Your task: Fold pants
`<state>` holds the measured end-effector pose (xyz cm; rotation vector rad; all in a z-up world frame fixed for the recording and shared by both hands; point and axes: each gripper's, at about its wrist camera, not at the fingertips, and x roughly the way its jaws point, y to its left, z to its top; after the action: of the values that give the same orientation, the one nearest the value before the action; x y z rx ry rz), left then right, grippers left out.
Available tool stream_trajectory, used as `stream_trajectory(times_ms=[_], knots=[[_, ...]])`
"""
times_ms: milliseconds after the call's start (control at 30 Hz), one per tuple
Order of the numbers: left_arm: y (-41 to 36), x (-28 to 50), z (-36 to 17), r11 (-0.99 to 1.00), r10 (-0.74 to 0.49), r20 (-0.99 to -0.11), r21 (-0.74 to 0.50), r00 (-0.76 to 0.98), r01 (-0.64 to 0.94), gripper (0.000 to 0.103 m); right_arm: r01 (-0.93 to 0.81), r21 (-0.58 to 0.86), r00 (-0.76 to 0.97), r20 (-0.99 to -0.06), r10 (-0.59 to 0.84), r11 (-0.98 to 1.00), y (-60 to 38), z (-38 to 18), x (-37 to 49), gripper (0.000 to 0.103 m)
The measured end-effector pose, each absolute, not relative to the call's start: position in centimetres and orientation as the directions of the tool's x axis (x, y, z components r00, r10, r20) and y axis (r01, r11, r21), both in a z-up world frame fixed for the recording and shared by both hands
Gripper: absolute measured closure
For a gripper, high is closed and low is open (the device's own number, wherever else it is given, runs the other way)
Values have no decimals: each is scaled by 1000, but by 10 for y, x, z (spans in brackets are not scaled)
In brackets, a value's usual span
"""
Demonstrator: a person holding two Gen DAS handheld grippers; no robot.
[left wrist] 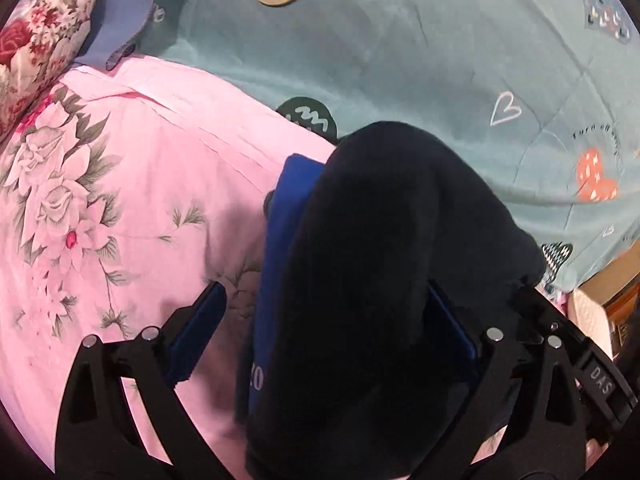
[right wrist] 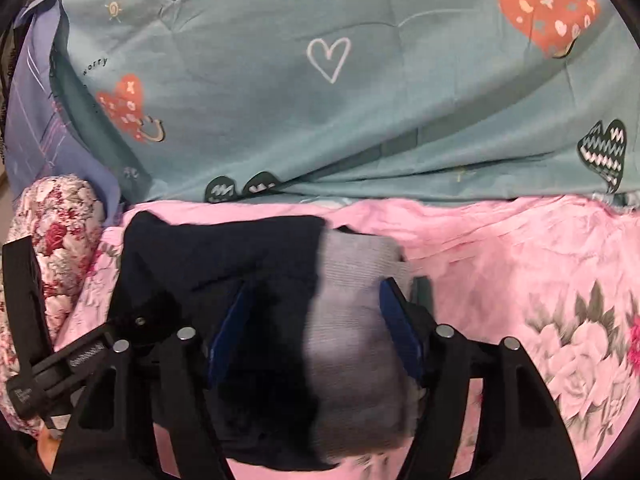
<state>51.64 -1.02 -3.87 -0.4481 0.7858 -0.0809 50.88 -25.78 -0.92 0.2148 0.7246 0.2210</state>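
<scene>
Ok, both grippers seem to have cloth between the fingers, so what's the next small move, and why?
Probably lower both together and lay the dark pants flat on the pink floral sheet. The left gripper and right gripper each have bunched fabric between their fingers, with the grey waistband in the right one. The bundle looks folded but rumpled, so I'd set it down before releasing.

Matte black left gripper [left wrist: 324, 320]: triangular cut-outs in the linkage arms, round silver pivot screws, royal-blue fingers [left wrist: 198, 332], a block at the right edge stamped "DAS". Same black frame on the right gripper [right wrist: 316, 328], silver screws, blue fingers [right wrist: 400, 328], plus a coiled metal spring at left.
</scene>
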Motion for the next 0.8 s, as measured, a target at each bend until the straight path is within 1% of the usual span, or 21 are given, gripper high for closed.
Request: stream_trajectory(times_ms=[67,100,200,233,300,333,367,467,533,600,667,733,800], knots=[[-9,505,-21,905,-256,-642,-422,723,-53,6,-148,373,743,-569,352,916,-275,3,497,33],[-7,494,-8,908,-258,-625,-418,737,-38,6,-156,387,767,-532,359,909,-283,17,483,33],[3,437,40,911,-265,-556,-412,788,17,6,-167,384,804,-480,351,908,-298,60,429,33],[7,407,60,920,-257,-536,-392,804,33,6,-163,382,812,-472,344,910,-302,73,407,29],[11,354,91,929,-252,-497,-364,831,64,2,-182,367,826,-447,345,912,-309,105,352,27],[14,316,110,933,-251,-464,-350,850,84,2,-185,338,838,-436,327,923,-311,118,323,24],[17,287,124,934,-258,-440,-340,860,106,2,-190,308,847,-429,314,932,-311,132,293,18],[26,189,159,925,-308,-369,-333,877,185,2,-216,232,875,-386,294,948,-310,172,190,6],[32,129,178,934,-299,-348,-299,889,197,2,-247,188,888,-349,300,950,-313,199,119,3],[28,82,190,947,-285,-341,-246,896,208,2,-267,124,909,-297,292,956,-310,218,48,1],[19,41,190,959,-270,-370,-183,889,215,2,-263,69,923,-273,272,962,-302,223,-1,1],[9,12,179,963,-267,-408,-153,873,223,2,-270,34,920,-284,268,962,-293,210,-37,1],[2,-13,157,963,-267,-428,-157,864,220,2,-240,21,919,-317,234,971,-284,185,-53,1]])
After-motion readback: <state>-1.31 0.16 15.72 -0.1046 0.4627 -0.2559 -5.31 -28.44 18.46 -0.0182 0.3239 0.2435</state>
